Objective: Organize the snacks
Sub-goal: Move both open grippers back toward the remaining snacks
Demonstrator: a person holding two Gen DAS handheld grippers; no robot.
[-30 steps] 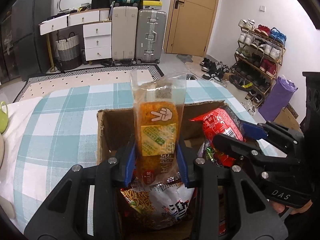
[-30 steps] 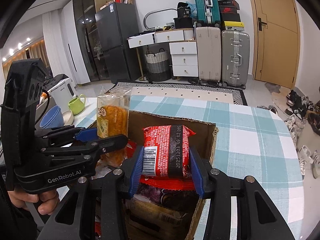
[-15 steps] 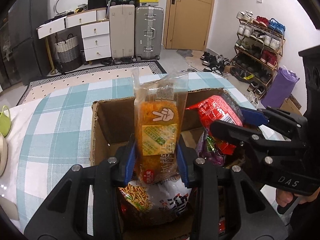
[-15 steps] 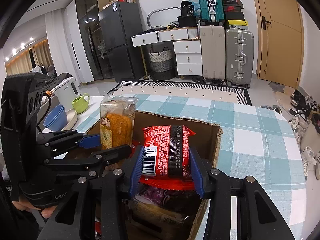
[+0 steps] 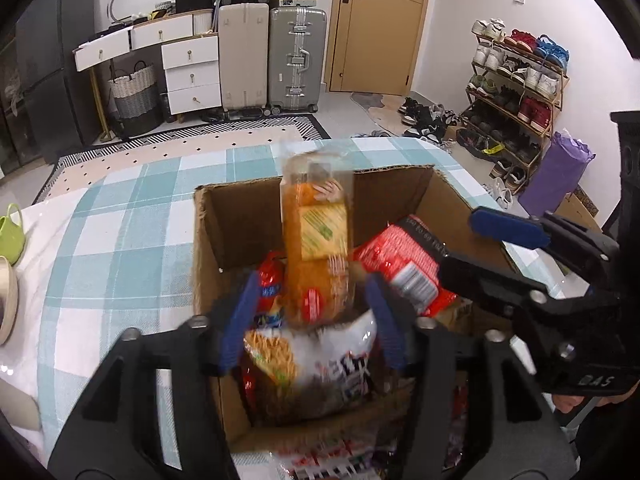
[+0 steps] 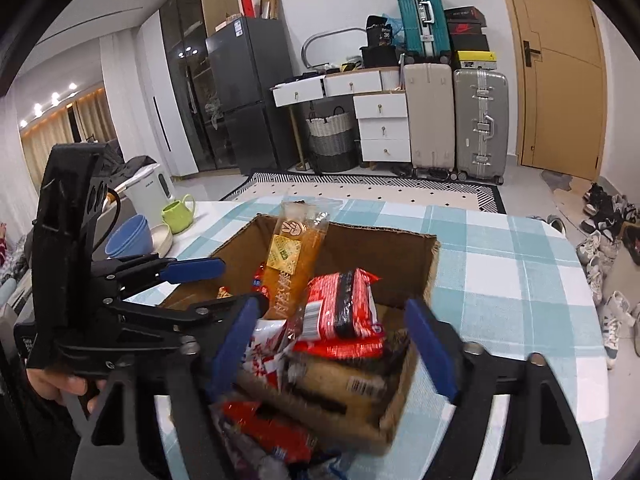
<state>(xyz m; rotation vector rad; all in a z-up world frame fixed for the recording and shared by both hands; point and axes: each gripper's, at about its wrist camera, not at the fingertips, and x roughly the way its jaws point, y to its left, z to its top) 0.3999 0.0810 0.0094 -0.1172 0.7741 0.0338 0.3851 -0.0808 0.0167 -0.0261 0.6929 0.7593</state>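
Both grippers, left and right, just opened wide, releasing orange packet and red packet upright into cardboard box for compact storage.

Both cameras sit close above the box on the table, each looking forward and steeply down past its own blurred claw fingers at the frame's bottom. The left view faces the door and shoe rack, with the right claw at right. The right view faces the fridge and suitcases, with the left claw at left. Both share the box, the snacks, the drawers and the suitcases.
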